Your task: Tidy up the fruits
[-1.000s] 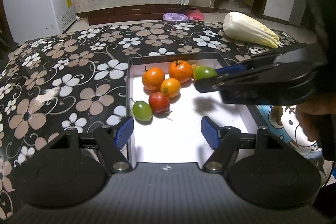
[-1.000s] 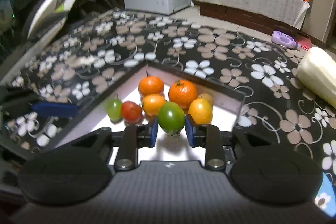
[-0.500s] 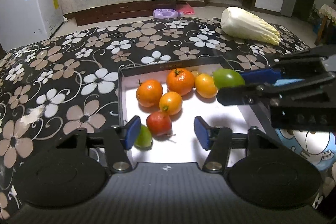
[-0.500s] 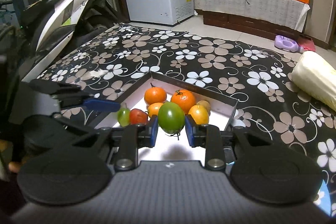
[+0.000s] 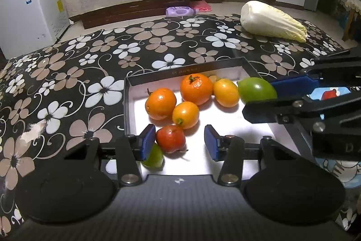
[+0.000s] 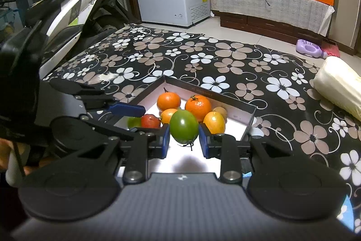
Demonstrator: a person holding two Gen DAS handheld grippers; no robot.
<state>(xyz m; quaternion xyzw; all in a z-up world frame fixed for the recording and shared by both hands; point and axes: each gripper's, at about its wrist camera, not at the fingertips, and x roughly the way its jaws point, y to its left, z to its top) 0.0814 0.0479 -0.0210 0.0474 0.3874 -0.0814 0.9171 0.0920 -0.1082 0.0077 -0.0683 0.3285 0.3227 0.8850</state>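
Above the right side of the tray (image 5: 144,83), the green fruit (image 6: 183,127) hangs pinched between the blue pads of the right tongs (image 6: 183,139), its stalk end pointing down and its shadow falling on the white tray floor below. It seems to be on its way into the tray with the rest. To place it well, I would lower it until it nearly rests on the bare floor beside the small yellow-orange fruit (image 5: 226,93), then part the pads slowly so it settles rather than rolls into the cluster. The open stretch along the near right edge looks the safest spot.

Other fruit sits toward the tray's far left corner: the large orange (image 5: 196,89), a second orange (image 5: 160,103), an oval orange fruit (image 5: 185,115), a red fruit (image 5: 170,139) and another green one (image 5: 153,157) at the near left edge.

From the right, the right tongs reach in almost level. Low at the near edge, the left tongs (image 5: 179,142) point straight along the tray, spread wide and empty, with the red fruit between the pads but untouched.

A cabbage (image 5: 270,22) lies near the far right corner of the flowered table (image 5: 67,73).
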